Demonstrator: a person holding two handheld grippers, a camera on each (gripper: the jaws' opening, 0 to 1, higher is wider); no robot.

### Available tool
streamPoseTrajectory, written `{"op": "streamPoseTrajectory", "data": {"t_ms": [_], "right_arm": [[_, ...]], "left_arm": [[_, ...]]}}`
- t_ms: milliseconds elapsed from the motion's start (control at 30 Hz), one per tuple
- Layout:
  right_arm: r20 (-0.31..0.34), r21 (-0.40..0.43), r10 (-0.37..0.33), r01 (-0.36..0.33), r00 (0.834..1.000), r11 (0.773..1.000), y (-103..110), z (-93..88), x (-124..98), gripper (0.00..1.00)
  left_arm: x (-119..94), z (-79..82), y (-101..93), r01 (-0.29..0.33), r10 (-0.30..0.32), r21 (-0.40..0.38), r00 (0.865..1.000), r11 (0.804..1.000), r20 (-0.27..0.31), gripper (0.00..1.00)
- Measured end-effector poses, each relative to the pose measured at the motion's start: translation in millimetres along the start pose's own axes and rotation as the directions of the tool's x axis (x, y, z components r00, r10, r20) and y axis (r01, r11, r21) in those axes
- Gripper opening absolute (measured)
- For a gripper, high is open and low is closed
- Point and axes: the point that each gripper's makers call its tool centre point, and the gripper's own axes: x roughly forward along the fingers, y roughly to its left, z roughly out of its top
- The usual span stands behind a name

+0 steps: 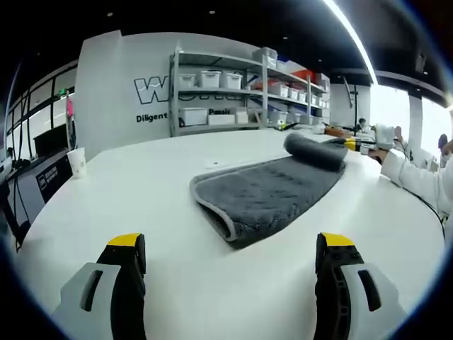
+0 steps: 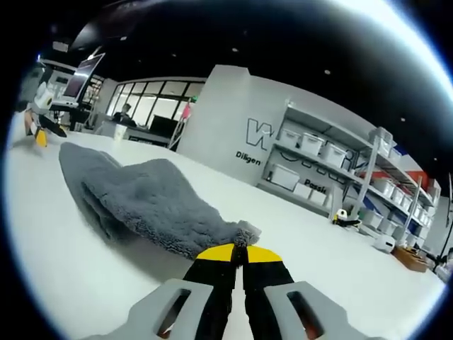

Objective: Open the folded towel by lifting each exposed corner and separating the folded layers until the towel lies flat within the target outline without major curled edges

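1. Jaws of the left gripper point(image 1: 230, 248) stand wide apart, with yellow tips, over the bare white table point(image 1: 127, 191); nothing is between them; the folded edge of the grey towel point(image 1: 265, 191) lies ahead of them, apart from both tips.
2. Jaws of the right gripper point(image 2: 239, 253) are pressed together on a corner of the towel point(image 2: 152, 202); the pinched corner stands up a little just at the yellow tips; the rest of the cloth stretches away from it across the table.
3. In the left gripper view the towel lies flat and folded on its near part, with a pale hem along the edge; its far end is turned up into a thick roll near the far edge of the table.
4. The table is white, smooth and wide, with a curved edge; a white paper cup point(image 1: 76, 161) stands at its left part, well apart from the towel.
5. Behind the table stands a white wall with dark letters point(image 1: 152, 91); beside it is a metal shelf rack point(image 1: 226, 88) with white and pale boxes.
6. The ceiling is dark, with small lamps and one long light strip point(image 1: 350, 32); a white sleeve point(image 1: 417, 177) of a person rests at the right edge of the table.
7. In the right gripper view, tall windows point(image 2: 152, 106) show at the back of the room.
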Motion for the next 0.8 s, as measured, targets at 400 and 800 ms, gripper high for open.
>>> {"op": "streamPoseTrajectory", "data": {"t_ms": [400, 800], "right_arm": [[-0.030, 0.030, -0.068, 0.069, 0.997, 0.997, -34.7, -18.5, -13.0, 0.00], [-0.041, 0.046, -0.104, 0.105, 0.994, 0.993, -55.1, -28.7, -23.5, 0.00]], "left_arm": [[0.7, -3.0, -0.6, 0.000, 0.000, -0.004, 1.000, 1.000, -0.006, 0.98], [-0.2, -7.3, -0.9, -0.006, 0.006, -0.005, 1.000, 1.000, -0.015, 0.98]]}}
